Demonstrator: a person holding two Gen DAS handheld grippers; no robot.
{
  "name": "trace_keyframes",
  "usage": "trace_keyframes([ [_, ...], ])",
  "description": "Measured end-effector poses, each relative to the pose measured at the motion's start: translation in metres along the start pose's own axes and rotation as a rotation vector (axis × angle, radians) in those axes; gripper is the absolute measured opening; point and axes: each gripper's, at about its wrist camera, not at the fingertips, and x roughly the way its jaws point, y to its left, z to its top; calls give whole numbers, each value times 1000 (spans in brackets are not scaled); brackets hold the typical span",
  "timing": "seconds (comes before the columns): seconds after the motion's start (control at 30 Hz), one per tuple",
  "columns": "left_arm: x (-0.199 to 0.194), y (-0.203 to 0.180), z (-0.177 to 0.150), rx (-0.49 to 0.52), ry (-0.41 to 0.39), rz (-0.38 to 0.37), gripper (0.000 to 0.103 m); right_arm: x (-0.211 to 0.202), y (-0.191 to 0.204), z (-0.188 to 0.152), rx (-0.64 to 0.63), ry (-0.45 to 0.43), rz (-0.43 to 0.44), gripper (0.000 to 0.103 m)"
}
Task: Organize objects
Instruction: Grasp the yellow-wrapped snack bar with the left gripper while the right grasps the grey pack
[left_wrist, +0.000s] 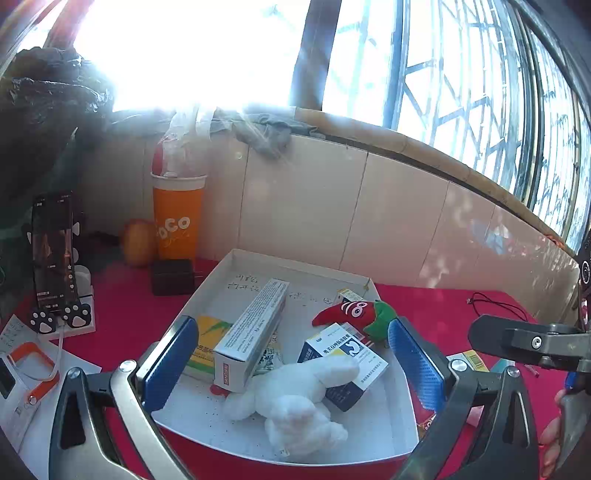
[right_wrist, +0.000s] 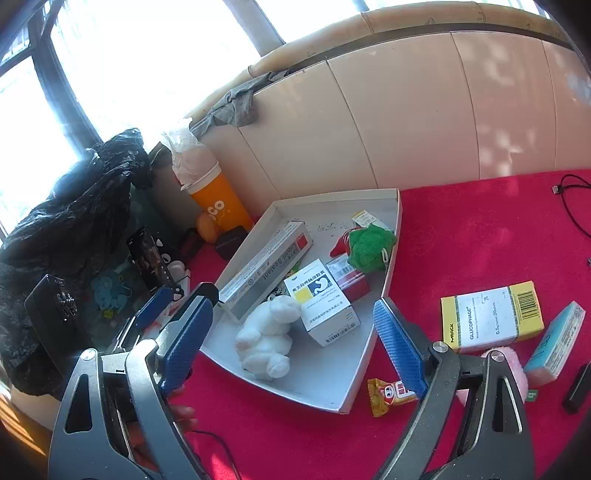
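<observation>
One white tray (right_wrist: 384, 266) on the red cloth (right_wrist: 461, 229) holds one white plush (right_wrist: 267, 336), one chili toy (left_wrist: 354, 314) and several boxes. Only the right view shows one yellow box (right_wrist: 493, 317) outside. Left gripper (left_wrist: 291, 365) and right gripper (right_wrist: 291, 347): jaws wide, empty.

plush rabbit (right_wrist: 266, 338) in tray (right_wrist: 364, 360), boxes (right_wrist: 323, 301) behind

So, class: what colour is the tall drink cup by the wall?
Orange cup, clearest in the left wrist view.
</observation>
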Motion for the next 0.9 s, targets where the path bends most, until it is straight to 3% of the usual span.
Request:
trace_keyframes([
  [0.27,-12,-37,3,74,6,-100,103,-63,-38,-21,36,-93,-17,90],
  [0.47,-7,-55,-13,110,58,-136,103,-127,-109,-29,203,-225,-92,90],
  [0.63,8,-89,-31,224,130,-194,103,-165,-169,-47,339,-292,-184,90],
  [0.73,19,-114,-47,314,195,-245,103,-166,-188,-55,338,-252,-195,90],
  [0.9,42,-154,-75,470,306,-281,103,-135,-194,-57,289,-137,-200,90],
])
